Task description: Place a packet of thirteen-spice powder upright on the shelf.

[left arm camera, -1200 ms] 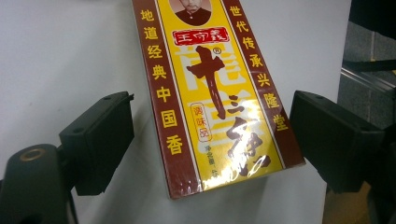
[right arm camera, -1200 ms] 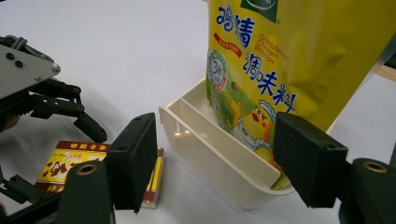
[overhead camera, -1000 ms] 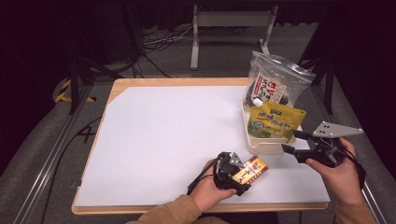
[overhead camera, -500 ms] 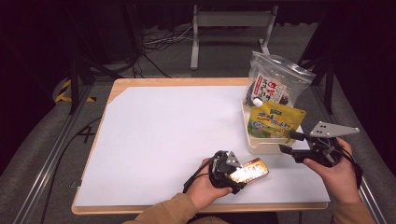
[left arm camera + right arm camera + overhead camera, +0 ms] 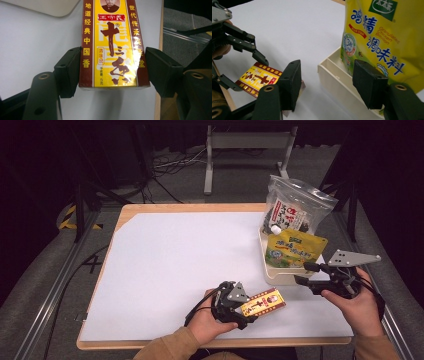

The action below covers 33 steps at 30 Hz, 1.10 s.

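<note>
Left gripper (image 5: 250,312): jaws pinch a flat, glossy red-and-yellow seasoning box (image 5: 113,42) by its long sides, near the table's (image 5: 165,260) front edge. Right gripper (image 5: 307,275): jaws spread, just closing, apparently gripping nothing, beside the cream plastic tray (image 5: 339,75) holding a yellow foil pouch (image 5: 377,37).

**Yellow seasoning box near the table's front edge**

We see a flat, oblong seasoning box (image 5: 263,303), yellow with dark red side bands, a small portrait and large red-brown characters on its face. It sits between the left tongs (image 5: 112,72), face up. It lies slantwise over the white table (image 5: 170,260) near the front edge, just short of the cream tray (image 5: 272,277).
</note>
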{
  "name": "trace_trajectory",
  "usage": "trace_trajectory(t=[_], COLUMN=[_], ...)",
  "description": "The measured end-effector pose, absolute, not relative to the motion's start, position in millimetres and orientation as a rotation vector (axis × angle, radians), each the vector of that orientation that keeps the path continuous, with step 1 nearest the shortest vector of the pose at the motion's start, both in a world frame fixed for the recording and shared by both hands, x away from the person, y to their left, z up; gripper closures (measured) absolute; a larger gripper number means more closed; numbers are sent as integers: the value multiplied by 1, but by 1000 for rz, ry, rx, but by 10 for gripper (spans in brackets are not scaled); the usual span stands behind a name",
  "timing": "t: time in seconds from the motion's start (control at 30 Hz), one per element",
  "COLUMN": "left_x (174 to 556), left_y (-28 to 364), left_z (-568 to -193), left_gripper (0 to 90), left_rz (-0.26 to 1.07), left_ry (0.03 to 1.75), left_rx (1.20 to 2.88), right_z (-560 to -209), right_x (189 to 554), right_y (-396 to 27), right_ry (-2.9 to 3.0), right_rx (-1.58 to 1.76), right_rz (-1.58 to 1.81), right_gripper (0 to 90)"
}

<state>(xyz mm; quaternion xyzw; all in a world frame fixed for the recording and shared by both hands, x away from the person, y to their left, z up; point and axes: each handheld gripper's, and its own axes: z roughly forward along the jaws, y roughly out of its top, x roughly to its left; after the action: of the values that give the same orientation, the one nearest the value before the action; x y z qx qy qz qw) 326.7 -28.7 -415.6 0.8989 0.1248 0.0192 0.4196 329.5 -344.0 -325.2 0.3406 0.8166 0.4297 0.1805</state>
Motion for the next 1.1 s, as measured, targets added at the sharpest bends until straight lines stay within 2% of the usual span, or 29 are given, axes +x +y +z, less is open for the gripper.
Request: trace_trajectory(t=[0.33, 0.63, 1.1], left_x=[324, 322, 320], left_y=[9, 30, 46], left_z=[-398, -394, -398], left_gripper=[332, 331, 330], left_rz=[142, 217, 312], left_ry=[327, 354, 437], left_rx=[2156, 2099, 2012], right_z=[-318, -302, -282], right_x=[329, 334, 343], right_y=[-327, -306, -269], right_ry=[2343, 2391, 2450], right_rx=[998, 992, 1022], right_rz=[1263, 1273, 1216], right_gripper=[456, 462, 417])
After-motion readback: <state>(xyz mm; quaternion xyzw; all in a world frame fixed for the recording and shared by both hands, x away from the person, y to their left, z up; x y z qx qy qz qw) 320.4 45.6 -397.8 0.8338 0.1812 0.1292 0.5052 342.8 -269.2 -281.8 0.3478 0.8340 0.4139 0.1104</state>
